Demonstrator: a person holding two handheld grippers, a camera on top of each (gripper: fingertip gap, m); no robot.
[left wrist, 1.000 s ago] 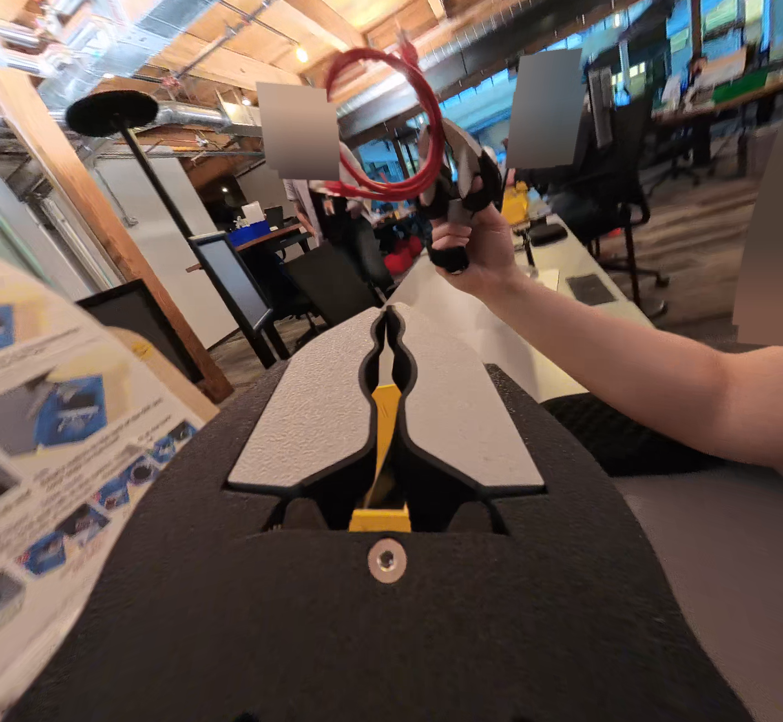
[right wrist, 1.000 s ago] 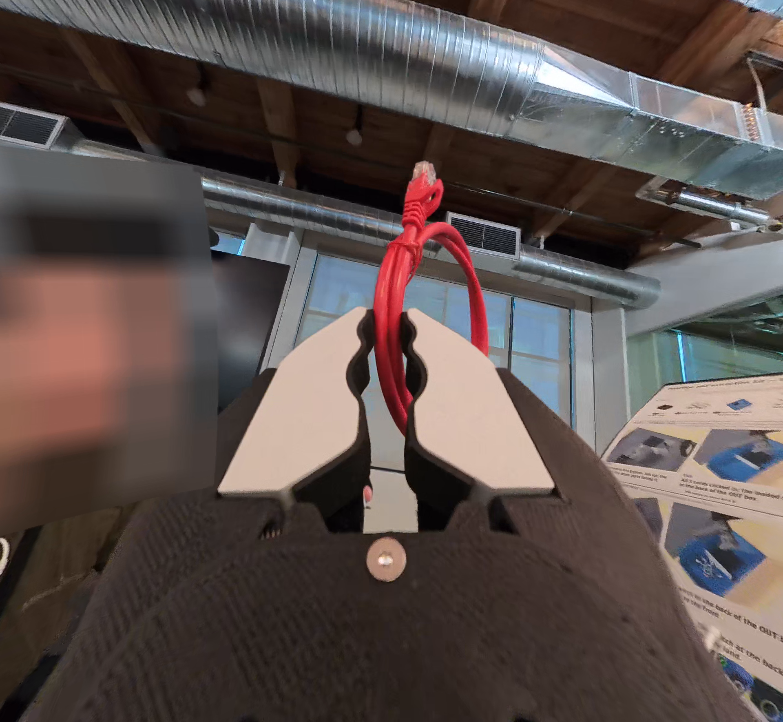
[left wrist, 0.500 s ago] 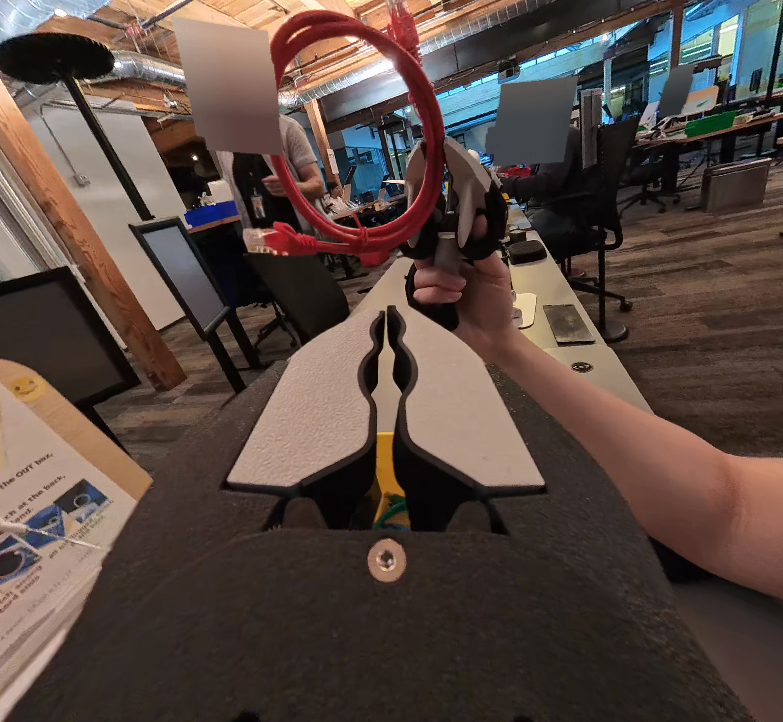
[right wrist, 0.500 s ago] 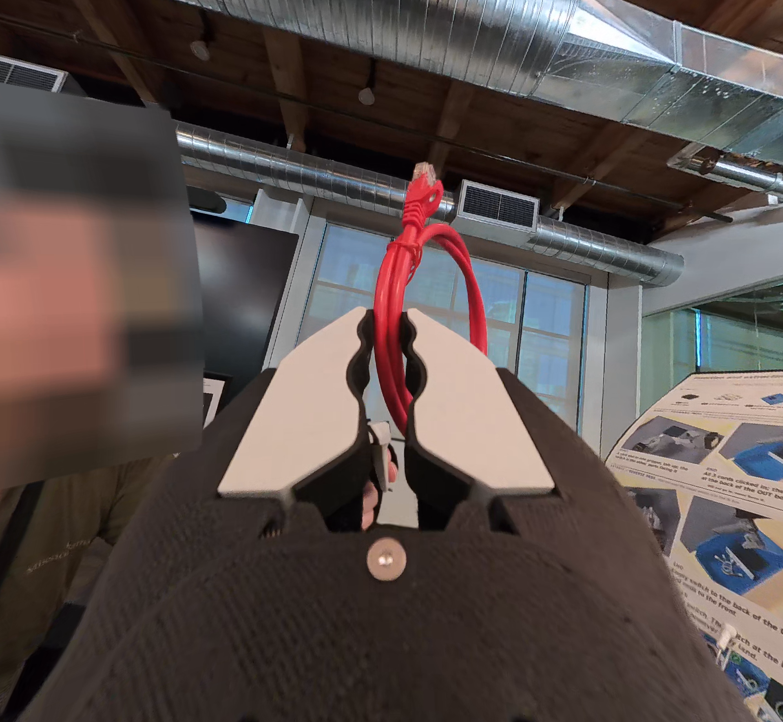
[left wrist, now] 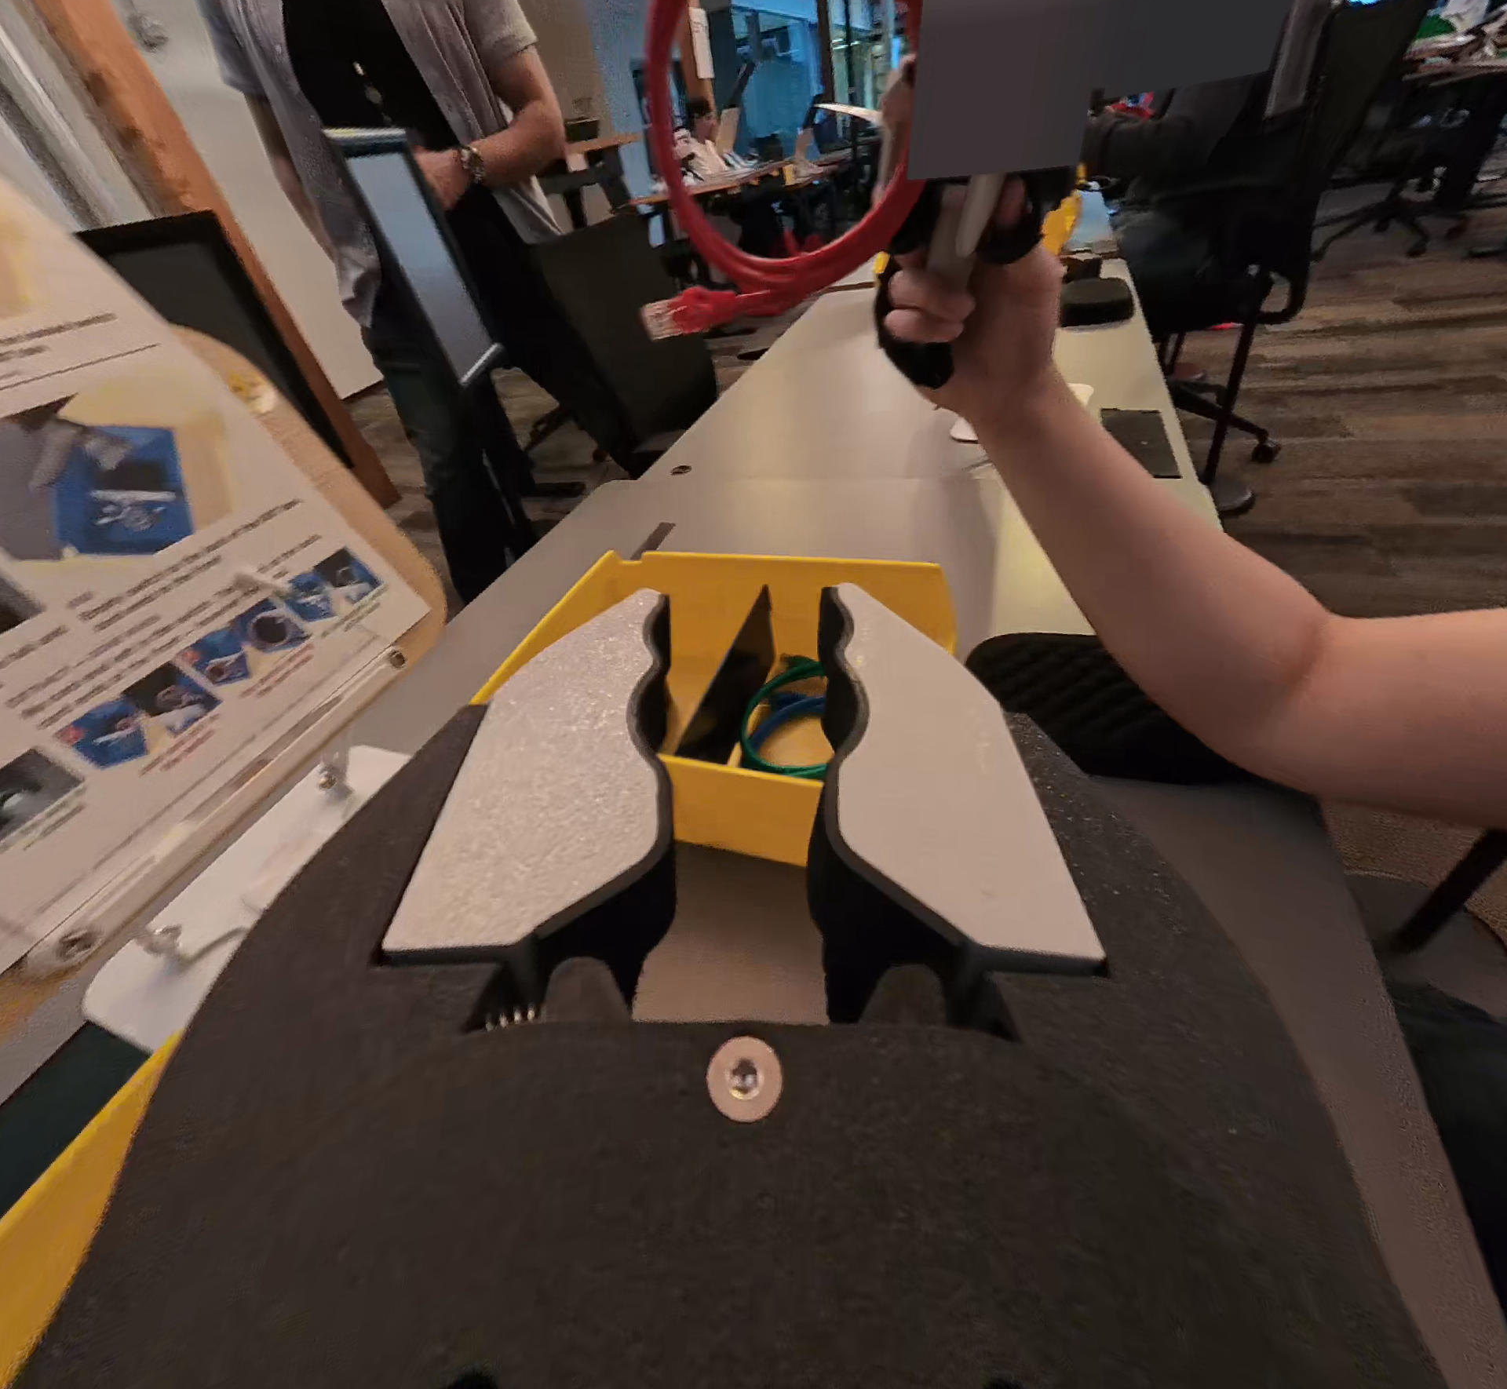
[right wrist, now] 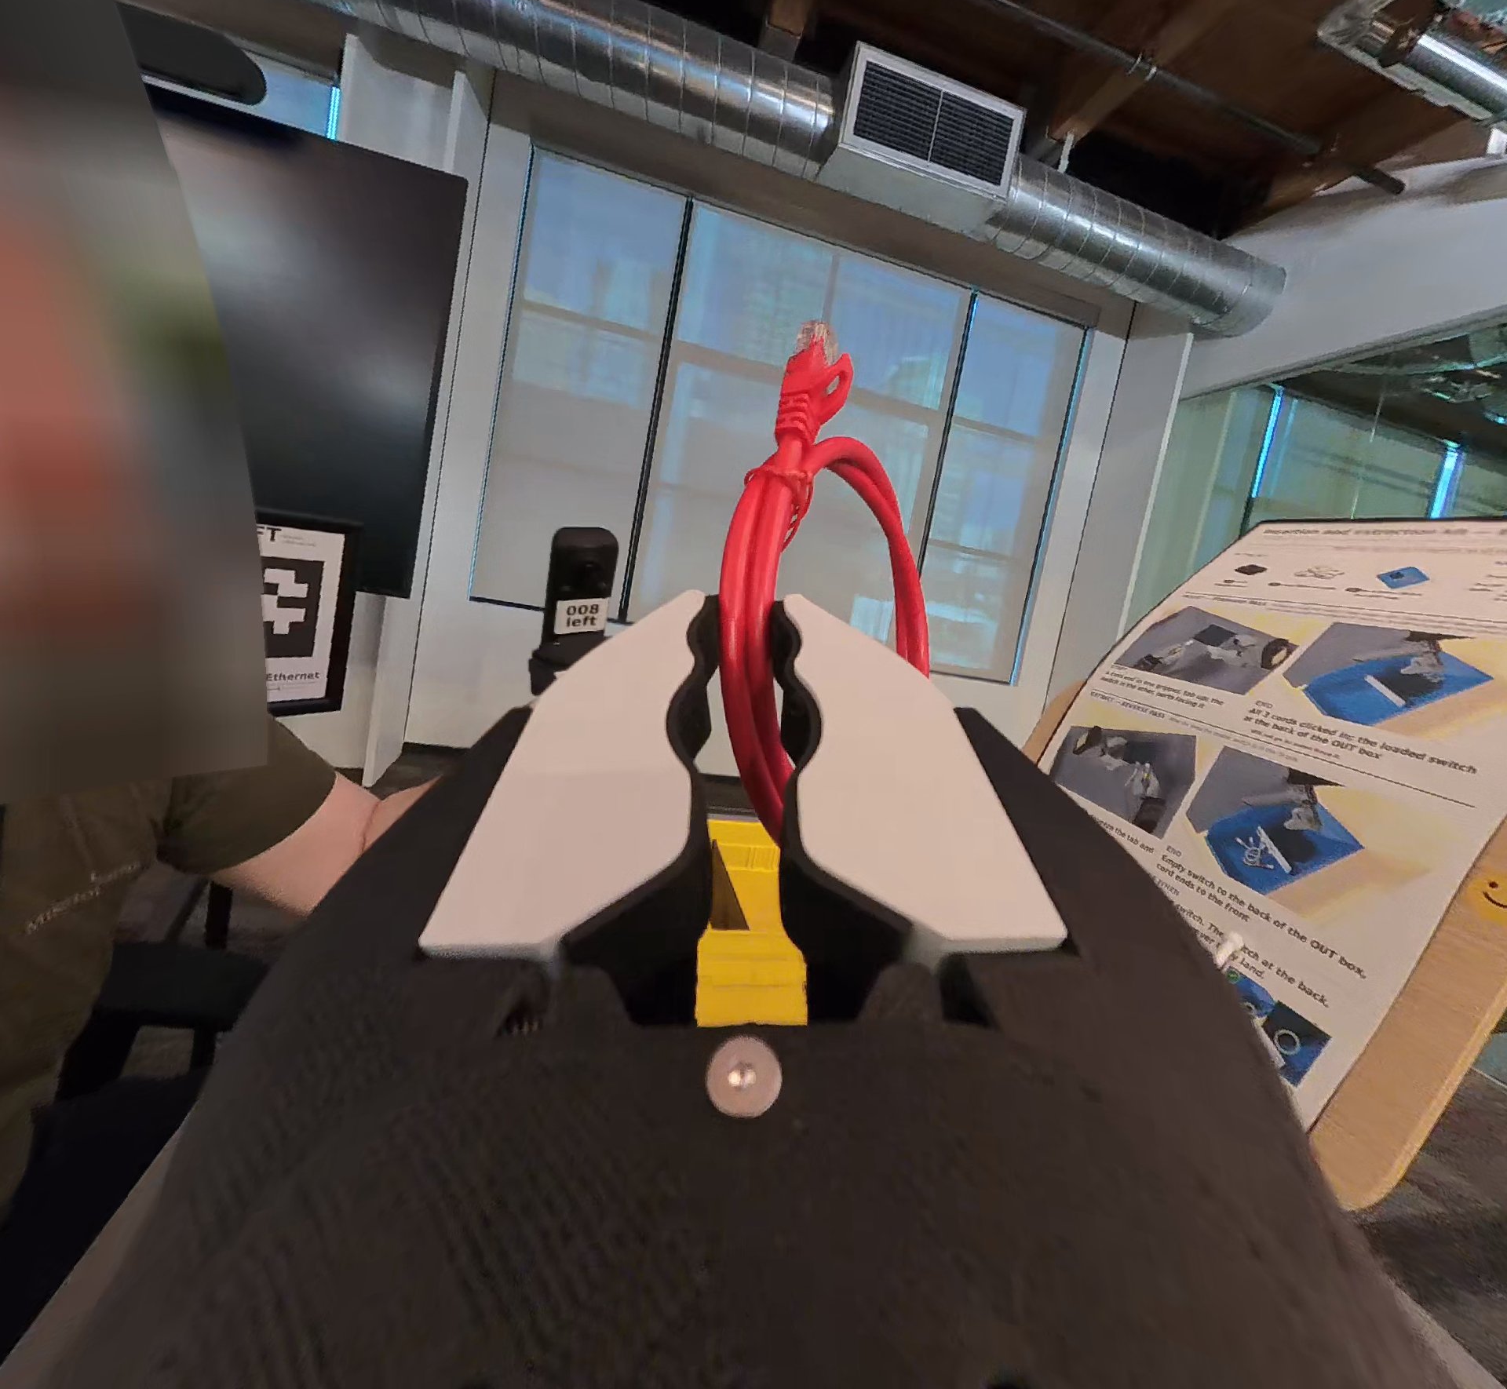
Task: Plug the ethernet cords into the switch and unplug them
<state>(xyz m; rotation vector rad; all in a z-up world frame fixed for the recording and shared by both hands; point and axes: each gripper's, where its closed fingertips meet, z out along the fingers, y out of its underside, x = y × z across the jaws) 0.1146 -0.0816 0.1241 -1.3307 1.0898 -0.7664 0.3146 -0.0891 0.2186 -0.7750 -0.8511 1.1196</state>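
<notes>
Overhead, a coiled red ethernet cord (right wrist: pixel 762 616) is clamped between the right tongs (right wrist: pixel 744 620), one plug pointing up. Below, the left tongs (left wrist: pixel 744 608) are held apart and empty over a yellow bin (left wrist: pixel 734 808) on the counter (left wrist: pixel 824 412), where green and blue cords (left wrist: pixel 779 722) are seen.

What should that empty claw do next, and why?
Probably reach up for the red cord's loose plug. The right claw pinches the bundled coil aloft, while the left claw hangs open and empty over the yellow box, so it is free to take that end.
</notes>
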